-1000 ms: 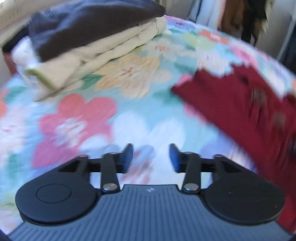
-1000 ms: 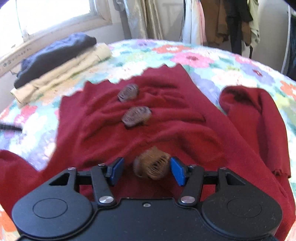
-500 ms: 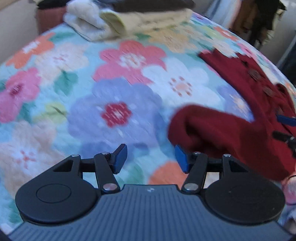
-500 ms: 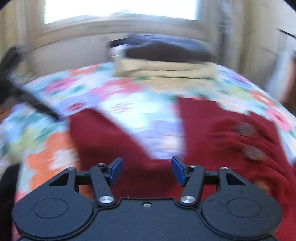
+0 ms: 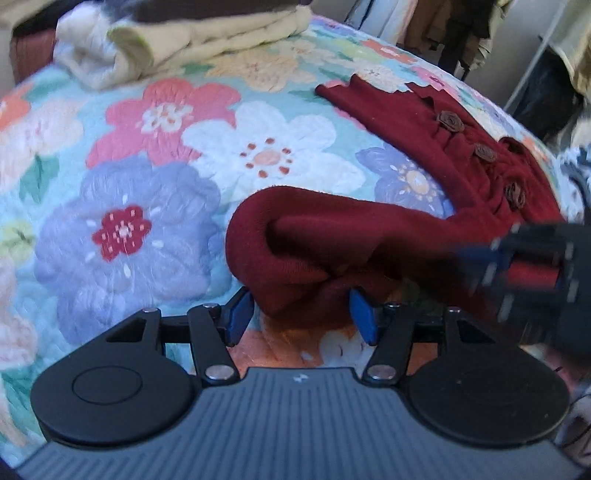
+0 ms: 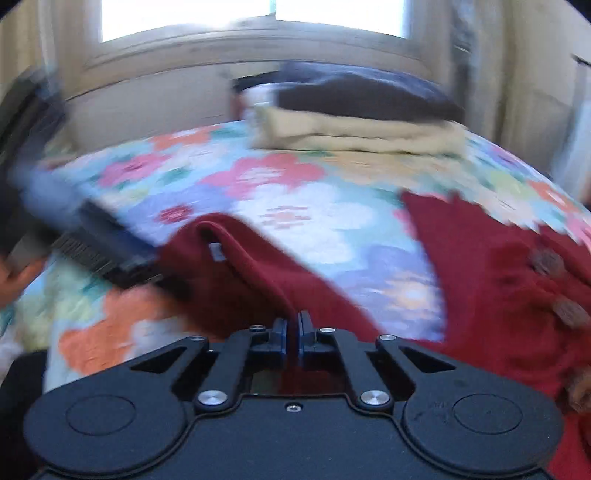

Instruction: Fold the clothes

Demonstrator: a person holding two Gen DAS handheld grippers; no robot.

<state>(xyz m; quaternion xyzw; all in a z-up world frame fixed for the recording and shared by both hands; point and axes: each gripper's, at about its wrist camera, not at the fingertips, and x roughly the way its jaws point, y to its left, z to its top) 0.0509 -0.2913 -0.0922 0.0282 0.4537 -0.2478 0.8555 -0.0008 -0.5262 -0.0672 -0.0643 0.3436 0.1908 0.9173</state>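
Observation:
A dark red knit cardigan (image 5: 436, 147) with brown flower buttons lies on the floral bedspread (image 5: 147, 192). Its sleeve (image 5: 314, 251) is bunched toward me. My left gripper (image 5: 301, 314) is open, with the sleeve's end between its blue pads, not pinched. My right gripper (image 6: 291, 330) is shut on the sleeve (image 6: 258, 273) further up; it also shows blurred at the right of the left wrist view (image 5: 535, 266). In the right wrist view the cardigan's body (image 6: 498, 266) lies to the right and the left gripper (image 6: 92, 240) shows blurred at left.
A stack of folded clothes, dark over cream (image 5: 192, 37) (image 6: 362, 118), sits at the far edge of the bed below a window. Hanging garments and a rack (image 5: 480, 33) stand beyond the bed.
My right gripper has closed on the red sleeve. My left gripper has moved in so the sleeve's end lies between its open pads.

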